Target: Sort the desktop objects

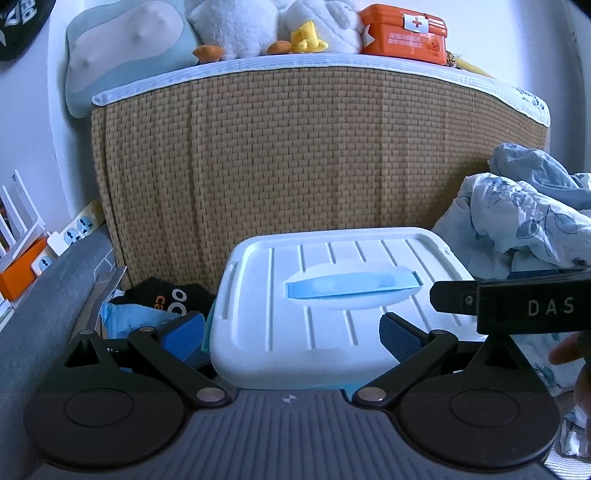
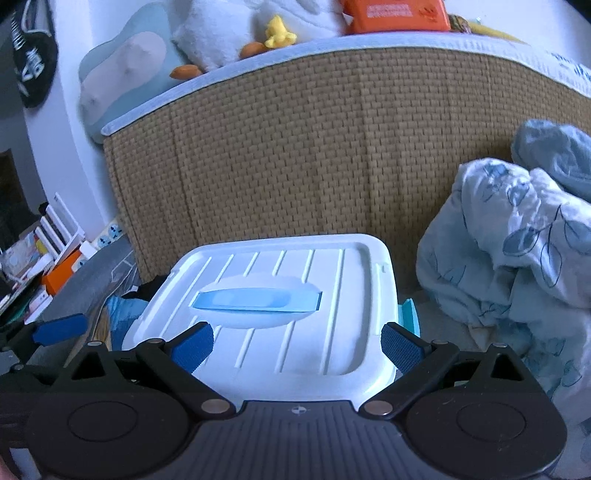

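Observation:
A white lidded storage box (image 1: 332,299) with a light blue handle (image 1: 352,284) sits in front of a woven brown headboard. My left gripper (image 1: 291,334) is open, its blue pads (image 1: 400,338) spread over the box's near left part. In the right wrist view the same box (image 2: 280,306) and its handle (image 2: 255,300) fill the centre. My right gripper (image 2: 297,345) is open above the lid's near edge, nothing between its fingers. The right gripper's black body (image 1: 517,302) shows at the right of the left wrist view, and the left gripper's blue pad (image 2: 61,328) at the left of the right wrist view.
The woven headboard (image 1: 314,162) stands behind the box, with plush toys (image 1: 236,26) and an orange first-aid tin (image 1: 404,31) on top. Crumpled blue-patterned bedding (image 2: 517,236) lies right. Black cloth (image 1: 166,293) and blue items sit left of the box, beside a grey ledge (image 1: 48,295) and power strip.

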`<act>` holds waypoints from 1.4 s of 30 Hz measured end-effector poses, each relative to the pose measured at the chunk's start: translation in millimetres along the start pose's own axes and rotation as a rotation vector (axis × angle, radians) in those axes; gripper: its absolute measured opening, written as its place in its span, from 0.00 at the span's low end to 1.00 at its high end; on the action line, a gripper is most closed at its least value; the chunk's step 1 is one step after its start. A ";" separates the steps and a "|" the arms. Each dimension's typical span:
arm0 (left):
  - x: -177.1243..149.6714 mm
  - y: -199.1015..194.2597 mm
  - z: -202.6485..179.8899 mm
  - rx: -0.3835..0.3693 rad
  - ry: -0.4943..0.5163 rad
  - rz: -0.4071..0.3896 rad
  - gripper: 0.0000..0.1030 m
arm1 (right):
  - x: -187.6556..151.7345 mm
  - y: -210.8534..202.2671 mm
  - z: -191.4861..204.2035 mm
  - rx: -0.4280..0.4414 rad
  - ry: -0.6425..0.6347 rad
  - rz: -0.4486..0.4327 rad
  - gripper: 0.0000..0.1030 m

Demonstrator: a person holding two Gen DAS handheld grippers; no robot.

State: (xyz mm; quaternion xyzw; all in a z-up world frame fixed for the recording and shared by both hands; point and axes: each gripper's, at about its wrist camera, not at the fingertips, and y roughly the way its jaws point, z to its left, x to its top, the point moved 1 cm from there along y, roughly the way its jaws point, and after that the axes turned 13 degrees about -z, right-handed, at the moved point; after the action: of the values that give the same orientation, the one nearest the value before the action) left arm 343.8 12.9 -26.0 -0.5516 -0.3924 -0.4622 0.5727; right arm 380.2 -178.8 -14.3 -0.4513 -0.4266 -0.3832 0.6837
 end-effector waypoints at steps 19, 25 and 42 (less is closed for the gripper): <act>-14.2 -33.2 0.3 -0.044 0.002 0.002 1.00 | -12.7 -28.9 -6.0 -0.014 -0.020 0.020 0.97; -24.0 -42.5 2.6 -0.046 -0.006 0.015 1.00 | -21.3 -35.9 -6.4 -0.021 -0.003 0.035 0.97; -55.5 -61.6 4.5 -0.051 -0.041 0.067 1.00 | -47.9 -50.5 3.2 -0.027 -0.092 0.075 0.97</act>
State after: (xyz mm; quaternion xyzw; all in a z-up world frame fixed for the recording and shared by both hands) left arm 270.1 25.0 -62.3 -0.5882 -0.3734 -0.4411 0.5657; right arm 317.1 -184.2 -43.3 -0.4932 -0.4354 -0.3419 0.6711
